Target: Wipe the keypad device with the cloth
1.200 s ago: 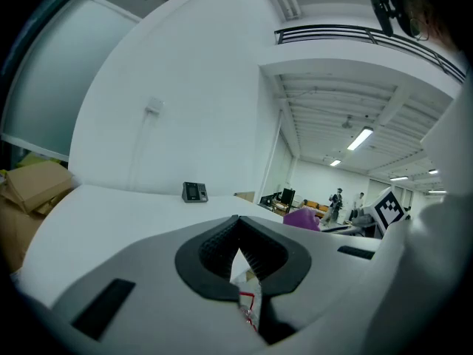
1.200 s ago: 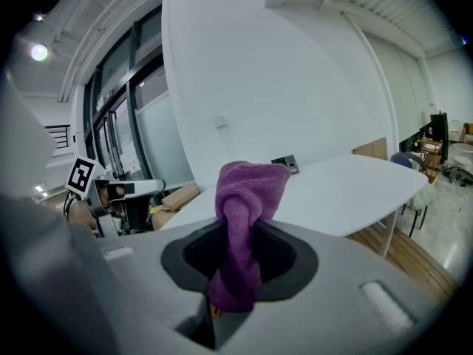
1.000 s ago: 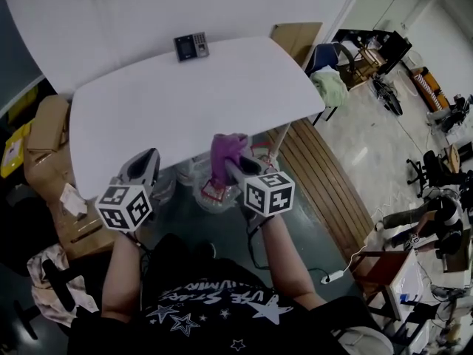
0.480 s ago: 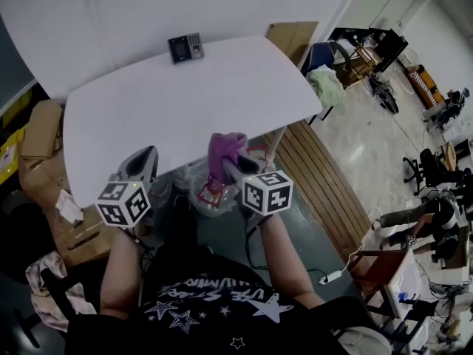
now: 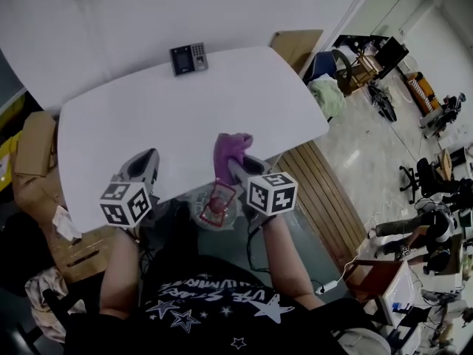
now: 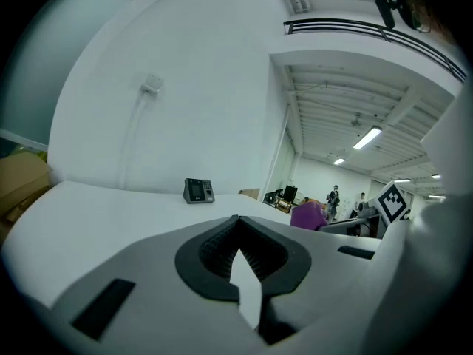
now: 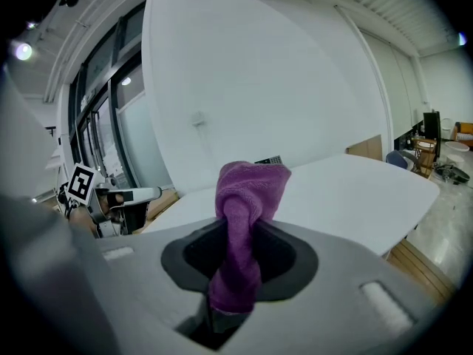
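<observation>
right gripper (image 7: pixel 238 254) pinches bunched purple cloth (image 7: pixel 250 191) | left gripper (image 6: pixel 238 226) closed, empty | dark keypad device (image 5: pixel 188 58) well apart

I've eased both forward: the right tongs (image 5: pixel 234 161) and their cloth (image 5: pixel 230 146) now overhang the desk's (image 5: pixel 148 117) near edge, as do the left tongs (image 5: pixel 143 161).

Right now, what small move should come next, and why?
Probably carry the right hand-held gripper forward over the table toward the keypad device: it is shut on the purple cloth, but hangs at the near edge, while the device sits at the far edge.
</observation>
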The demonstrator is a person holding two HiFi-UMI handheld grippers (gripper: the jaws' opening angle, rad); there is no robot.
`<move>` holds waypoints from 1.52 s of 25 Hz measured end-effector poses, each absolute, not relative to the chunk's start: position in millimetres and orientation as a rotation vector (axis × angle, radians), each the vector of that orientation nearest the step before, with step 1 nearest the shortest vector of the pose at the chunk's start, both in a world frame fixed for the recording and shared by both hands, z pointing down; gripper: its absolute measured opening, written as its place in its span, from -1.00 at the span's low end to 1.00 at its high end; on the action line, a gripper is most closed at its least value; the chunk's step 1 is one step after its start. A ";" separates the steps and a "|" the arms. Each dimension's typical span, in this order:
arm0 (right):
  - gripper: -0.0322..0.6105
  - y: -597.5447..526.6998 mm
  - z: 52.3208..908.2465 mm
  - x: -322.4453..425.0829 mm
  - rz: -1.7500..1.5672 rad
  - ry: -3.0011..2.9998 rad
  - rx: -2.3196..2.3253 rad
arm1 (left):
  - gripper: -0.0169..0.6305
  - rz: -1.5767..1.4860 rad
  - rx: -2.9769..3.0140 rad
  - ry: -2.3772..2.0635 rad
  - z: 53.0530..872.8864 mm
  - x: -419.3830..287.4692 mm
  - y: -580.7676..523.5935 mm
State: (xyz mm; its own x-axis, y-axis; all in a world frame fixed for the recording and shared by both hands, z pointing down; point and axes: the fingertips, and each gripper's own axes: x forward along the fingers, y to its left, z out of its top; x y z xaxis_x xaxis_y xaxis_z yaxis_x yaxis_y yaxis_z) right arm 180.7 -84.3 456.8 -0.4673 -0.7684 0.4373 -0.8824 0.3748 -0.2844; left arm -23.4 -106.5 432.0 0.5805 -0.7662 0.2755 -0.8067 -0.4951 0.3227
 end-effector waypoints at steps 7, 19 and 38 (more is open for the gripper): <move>-0.60 -152.0 459.0 167.9 0.723 -2.381 1.457 | -0.93 0.128 2.355 -1.285 438.1 -44.8 -174.6; -0.60 -246.0 448.4 138.1 0.666 -2.340 1.429 | -0.93 0.127 2.373 -1.233 434.2 -62.9 -261.9; -0.60 -402.7 473.3 88.4 0.586 -2.280 1.366 | -0.93 0.114 2.322 -1.211 458.0 -99.6 -388.3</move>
State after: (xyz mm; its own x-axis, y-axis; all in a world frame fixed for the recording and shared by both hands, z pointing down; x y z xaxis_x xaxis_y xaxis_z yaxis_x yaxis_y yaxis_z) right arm 88.4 -402.7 473.3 -0.4311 -0.7165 0.5484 -0.8922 0.4294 -0.1404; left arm -99.6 -388.3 458.0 0.5979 -0.7425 0.3020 -0.7859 -0.4689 0.4031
